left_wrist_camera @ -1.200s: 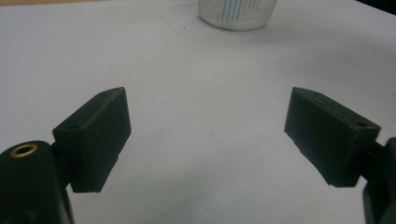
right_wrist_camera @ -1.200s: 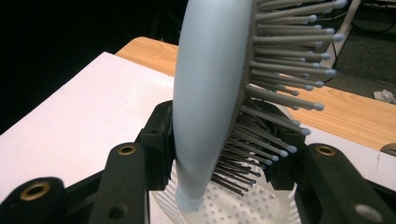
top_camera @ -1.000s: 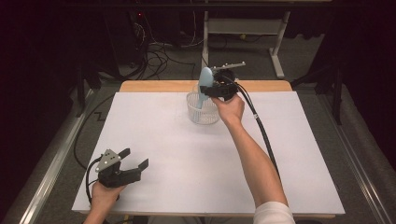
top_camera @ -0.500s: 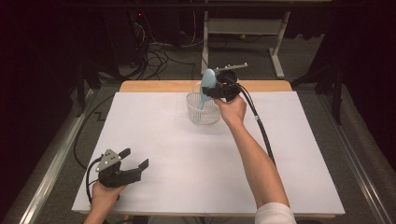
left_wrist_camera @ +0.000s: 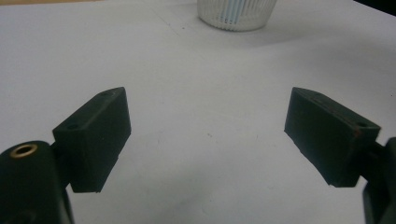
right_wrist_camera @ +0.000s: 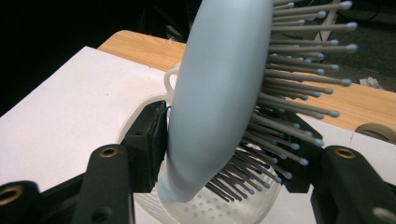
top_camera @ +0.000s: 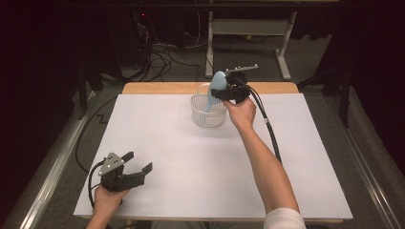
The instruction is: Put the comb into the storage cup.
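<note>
A pale blue hairbrush is stood handle-down in the clear basket at the far side, between the just-opening right gripper jaws; the left gripper, near left, is held wide open and empty.

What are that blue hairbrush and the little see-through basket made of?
The hairbrush looks like smooth matte pale-blue plastic with an even sheen; its thin grey bristles with ball tips may be plastic or metal. The basket seems to be clear, glossy plastic, with ribbed walls and a perforated bottom.

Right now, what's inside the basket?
A blue hairbrush stands handle-down in the basket, between the right tool jaws. The brush covers part of the basket's perforated floor.
</note>
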`<state>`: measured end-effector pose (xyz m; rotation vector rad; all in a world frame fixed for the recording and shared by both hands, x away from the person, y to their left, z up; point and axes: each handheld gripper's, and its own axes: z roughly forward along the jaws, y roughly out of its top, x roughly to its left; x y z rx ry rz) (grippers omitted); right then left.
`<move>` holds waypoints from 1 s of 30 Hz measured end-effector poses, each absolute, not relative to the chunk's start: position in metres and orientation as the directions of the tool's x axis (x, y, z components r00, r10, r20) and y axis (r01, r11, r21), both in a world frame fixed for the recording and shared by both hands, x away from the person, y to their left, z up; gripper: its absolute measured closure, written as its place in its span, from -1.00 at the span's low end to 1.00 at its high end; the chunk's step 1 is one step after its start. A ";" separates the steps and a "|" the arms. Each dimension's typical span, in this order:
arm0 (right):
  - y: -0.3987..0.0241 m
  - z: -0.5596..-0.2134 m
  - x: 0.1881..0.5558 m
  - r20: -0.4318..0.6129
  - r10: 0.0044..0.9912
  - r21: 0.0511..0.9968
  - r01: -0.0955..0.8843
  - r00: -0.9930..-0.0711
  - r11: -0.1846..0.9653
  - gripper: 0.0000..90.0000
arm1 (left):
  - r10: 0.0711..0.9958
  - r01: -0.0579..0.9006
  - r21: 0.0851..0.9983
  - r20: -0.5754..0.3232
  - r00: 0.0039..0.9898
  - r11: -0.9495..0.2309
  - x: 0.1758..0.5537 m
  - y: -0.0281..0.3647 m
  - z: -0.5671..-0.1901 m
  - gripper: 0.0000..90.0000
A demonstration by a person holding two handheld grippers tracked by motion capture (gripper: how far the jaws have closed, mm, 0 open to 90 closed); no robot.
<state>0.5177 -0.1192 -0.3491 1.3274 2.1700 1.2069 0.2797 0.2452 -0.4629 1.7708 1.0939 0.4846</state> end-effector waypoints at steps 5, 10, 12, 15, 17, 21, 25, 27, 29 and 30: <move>-0.121 -0.350 0.519 0.150 0.849 0.790 0.578 -0.506 0.205 -0.05 | 0.844 0.462 0.877 -0.146 0.516 -0.130 0.280 0.246 -0.463 -0.69; -0.123 -0.353 0.520 0.147 0.855 0.782 0.588 -0.498 0.208 -0.09 | 0.846 0.465 0.876 -0.147 0.513 -0.130 0.281 0.246 -0.463 -0.69; -0.125 -0.355 0.520 0.146 0.855 0.786 0.583 -0.497 0.205 -0.10 | 0.846 0.466 0.876 -0.148 0.512 -0.129 0.281 0.246 -0.463 -0.69; -0.128 -0.358 0.520 0.149 0.861 0.781 0.591 -0.487 0.199 -0.13 | 0.846 0.466 0.875 -0.149 0.512 -0.129 0.281 0.246 -0.463 -0.69; -0.131 -0.360 0.520 0.155 0.863 0.781 0.595 -0.480 0.191 -0.14 | 0.846 0.465 0.876 -0.147 0.512 -0.130 0.281 0.246 -0.463 -0.69; -0.133 -0.362 0.520 0.156 0.866 0.770 0.608 -0.475 0.195 -0.17 | 0.846 0.466 0.875 -0.148 0.512 -0.129 0.281 0.246 -0.463 -0.69; -0.133 -0.363 0.520 0.151 0.866 0.770 0.606 -0.477 0.199 -0.17 | 0.847 0.467 0.875 -0.148 0.511 -0.129 0.281 0.246 -0.463 -0.69; -0.133 -0.363 0.521 0.153 0.867 0.768 0.609 -0.475 0.198 -0.17 | 0.847 0.467 0.875 -0.149 0.510 -0.127 0.281 0.246 -0.463 -0.69; -0.133 -0.364 0.521 0.147 0.868 0.766 0.609 -0.475 0.203 -0.19 | 0.848 0.468 0.875 -0.151 0.509 -0.125 0.281 0.246 -0.463 -0.69; -0.133 -0.364 0.521 0.148 0.868 0.764 0.612 -0.474 0.203 -0.19 | 0.848 0.468 0.875 -0.151 0.509 -0.125 0.281 0.246 -0.463 -0.69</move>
